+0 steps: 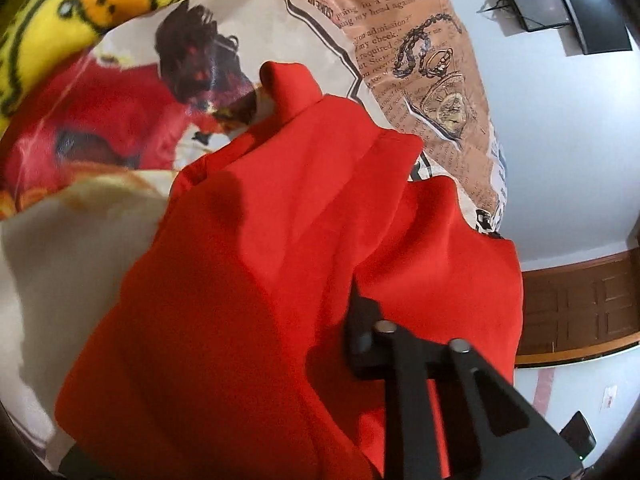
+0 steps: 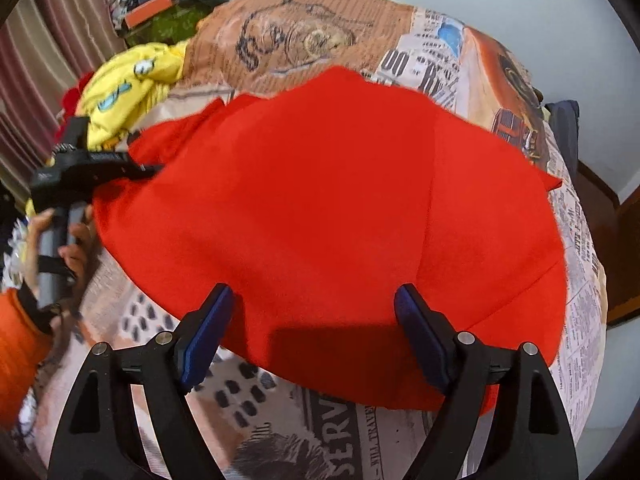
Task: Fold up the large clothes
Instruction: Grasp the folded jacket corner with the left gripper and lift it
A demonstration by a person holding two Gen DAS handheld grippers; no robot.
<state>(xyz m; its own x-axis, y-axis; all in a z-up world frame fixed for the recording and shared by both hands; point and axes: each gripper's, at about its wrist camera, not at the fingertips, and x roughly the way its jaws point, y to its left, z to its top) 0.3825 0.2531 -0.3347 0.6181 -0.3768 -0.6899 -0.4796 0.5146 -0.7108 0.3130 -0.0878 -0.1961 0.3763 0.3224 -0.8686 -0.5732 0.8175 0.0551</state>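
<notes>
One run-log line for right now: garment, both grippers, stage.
garment: red cloth spread on printed bedsheet | left gripper: shut on cloth edge | right gripper: open above near edge | stage: folding underway

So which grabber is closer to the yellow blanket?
Left. The left gripper pinches the red cloth's edge right beside the yellow blanket. The right gripper hangs open over the cloth's near edge, far across from it.
</notes>
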